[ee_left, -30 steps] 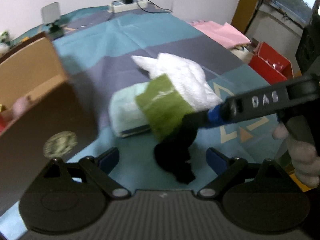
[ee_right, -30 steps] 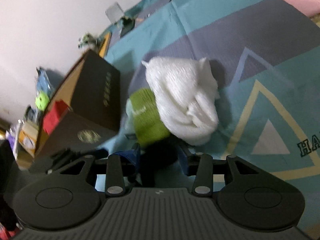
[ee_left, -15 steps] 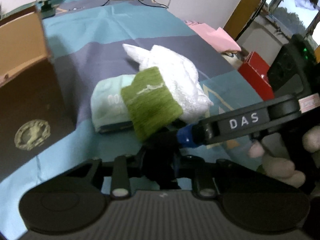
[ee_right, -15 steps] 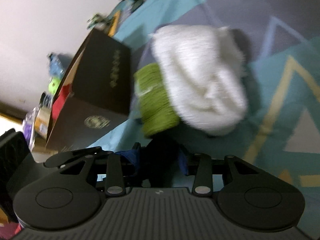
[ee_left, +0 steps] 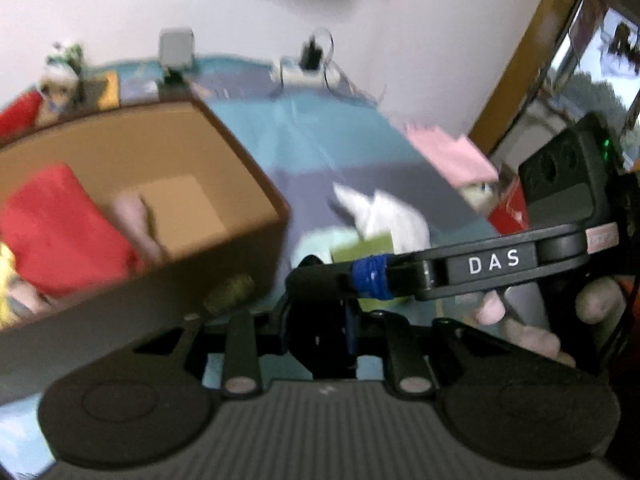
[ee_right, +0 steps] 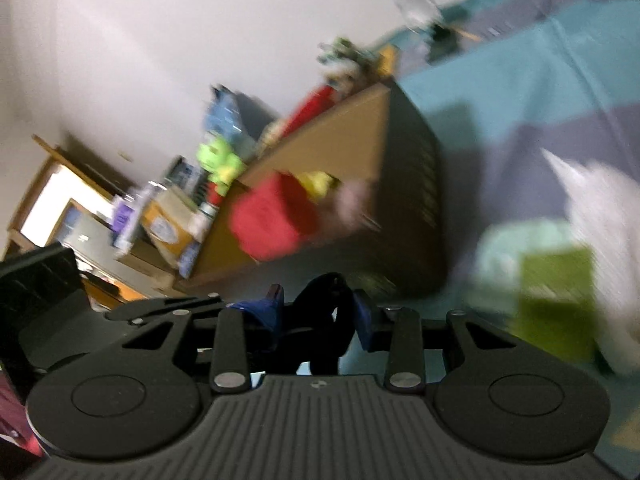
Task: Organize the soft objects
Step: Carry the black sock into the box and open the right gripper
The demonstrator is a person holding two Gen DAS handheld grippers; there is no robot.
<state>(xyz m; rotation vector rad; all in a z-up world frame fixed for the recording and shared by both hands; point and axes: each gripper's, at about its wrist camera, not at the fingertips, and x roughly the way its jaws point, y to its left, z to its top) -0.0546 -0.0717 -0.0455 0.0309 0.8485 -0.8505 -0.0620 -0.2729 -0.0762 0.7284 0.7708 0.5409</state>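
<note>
Black cloth (ee_left: pixel 320 344) sits bunched between the fingers of your left gripper (ee_left: pixel 320 334), which are drawn fully together on it. The same black cloth fills the gap of your right gripper (ee_right: pixel 318 316) in the right wrist view, where the blue pads (ee_right: pixel 362 320) press its sides and the jaws are closing on it a little more. In the left wrist view your right gripper reaches in from the right, its taped finger lying across the cloth just above your left fingers, with your right hand (ee_left: pixel 532 320) wrapped round the handle behind it.

Beyond the grippers, on the teal and purple bedspread (ee_left: pixel 320 140), a green towel (ee_right: pixel 556 300) lies against a pale mint towel (ee_right: pixel 516 244), and a white towel (ee_left: pixel 392 220) lies just behind them. To the left stands the brown cardboard box (ee_left: pixel 236 256), open at the top. Inside it you can see a red cloth (ee_left: pixel 56 232) and a pink item (ee_left: pixel 132 216) beside it, and something yellow (ee_right: pixel 318 184) too blurred to name.

At the far edge of the bed a power strip (ee_left: pixel 304 74) rests near the wall.
</note>
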